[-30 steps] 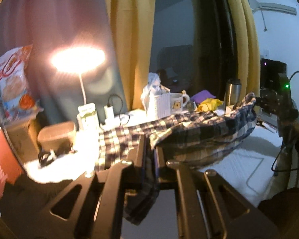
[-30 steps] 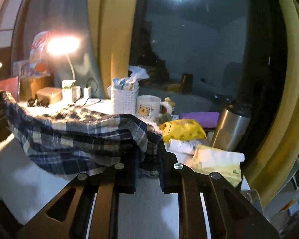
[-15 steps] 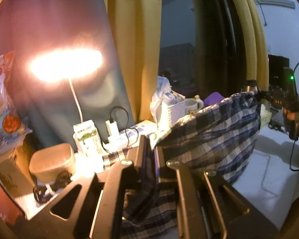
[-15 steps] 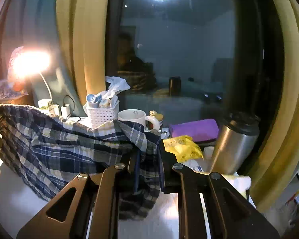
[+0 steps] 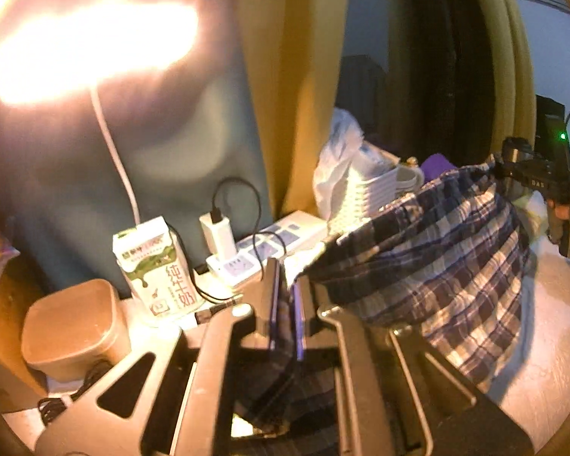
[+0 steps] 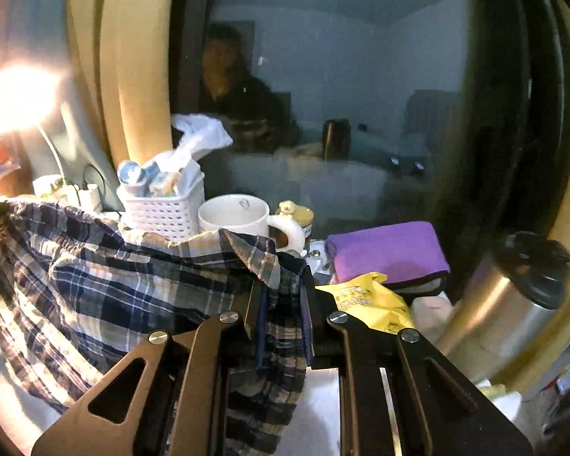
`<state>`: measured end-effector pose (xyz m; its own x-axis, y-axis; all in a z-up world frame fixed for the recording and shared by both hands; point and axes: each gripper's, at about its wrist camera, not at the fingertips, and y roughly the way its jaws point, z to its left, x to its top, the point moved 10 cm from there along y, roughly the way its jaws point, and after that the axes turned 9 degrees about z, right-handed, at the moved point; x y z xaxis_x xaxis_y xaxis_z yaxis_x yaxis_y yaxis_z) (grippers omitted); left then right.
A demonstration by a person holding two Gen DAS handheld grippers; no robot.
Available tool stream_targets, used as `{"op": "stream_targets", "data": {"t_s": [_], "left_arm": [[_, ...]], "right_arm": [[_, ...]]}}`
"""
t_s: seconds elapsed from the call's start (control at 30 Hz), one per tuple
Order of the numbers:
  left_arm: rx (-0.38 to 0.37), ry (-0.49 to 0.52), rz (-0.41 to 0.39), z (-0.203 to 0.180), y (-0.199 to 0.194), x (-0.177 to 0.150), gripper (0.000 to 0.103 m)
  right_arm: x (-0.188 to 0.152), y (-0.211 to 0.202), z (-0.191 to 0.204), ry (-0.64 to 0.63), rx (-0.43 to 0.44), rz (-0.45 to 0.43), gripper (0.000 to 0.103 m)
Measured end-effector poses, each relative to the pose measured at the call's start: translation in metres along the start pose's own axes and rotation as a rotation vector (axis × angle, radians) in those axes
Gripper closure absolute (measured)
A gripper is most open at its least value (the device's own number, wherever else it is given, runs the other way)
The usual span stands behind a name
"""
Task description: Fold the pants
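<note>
The blue-and-white plaid pants (image 5: pixel 437 250) hang in the air, stretched between my two grippers above the white table. My left gripper (image 5: pixel 287 285) is shut on one end of the cloth, which bunches between its fingers. My right gripper (image 6: pixel 281 285) is shut on the other end; the pants (image 6: pixel 114 281) sag leftward from it. In the left wrist view the right gripper (image 5: pixel 513 167) shows at the far right, pinching the cloth. The lower part of the pants hangs behind the gripper bodies.
A lit desk lamp (image 5: pixel 87 45), milk carton (image 5: pixel 155 266), power strip (image 5: pixel 254 254) and brown box (image 5: pixel 72 326) line the back left. A white basket (image 6: pixel 163 209), mug (image 6: pixel 239 216), purple pouch (image 6: pixel 387 250), yellow bag (image 6: pixel 364 300) and steel flask (image 6: pixel 513 296) stand behind the pants.
Both grippers have risen and lifted the pants off the table; the cloth now hangs between them instead of lying spread on the surface.
</note>
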<state>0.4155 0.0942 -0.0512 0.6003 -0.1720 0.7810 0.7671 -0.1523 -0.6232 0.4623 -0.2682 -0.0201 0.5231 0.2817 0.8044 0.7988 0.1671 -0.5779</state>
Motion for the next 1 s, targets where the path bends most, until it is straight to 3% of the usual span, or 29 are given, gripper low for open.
{"op": "stream_targets", "data": {"t_s": [0.3, 0.5, 0.57, 0.63, 0.83, 1.0], "left_arm": [[-0.004, -0.08, 0.14, 0.036, 0.075, -0.015, 0.094], [0.004, -0.127, 0.203, 0.056, 0.1, -0.025, 0.083], [0.006, -0.149, 0.205, 0.063, 0.098, -0.025, 0.062], [0.031, -0.171, 0.176, 0.075, 0.088, -0.022, 0.057], [0.098, -0.21, 0.168, 0.099, 0.056, -0.026, 0.054], [0.077, -0.193, 0.208, 0.083, 0.042, -0.04, 0.054]], "right_arm": [[0.001, 0.058, 0.007, -0.03, -0.021, 0.072, 0.087], [-0.008, 0.082, 0.014, -0.061, -0.048, 0.111, 0.087], [-0.011, 0.087, 0.013, -0.063, -0.054, 0.124, 0.087], [-0.014, 0.09, 0.011, -0.062, -0.063, 0.132, 0.087], [-0.019, 0.093, 0.01, -0.048, -0.059, 0.147, 0.086], [-0.02, 0.089, 0.011, -0.05, -0.076, 0.149, 0.077]]}}
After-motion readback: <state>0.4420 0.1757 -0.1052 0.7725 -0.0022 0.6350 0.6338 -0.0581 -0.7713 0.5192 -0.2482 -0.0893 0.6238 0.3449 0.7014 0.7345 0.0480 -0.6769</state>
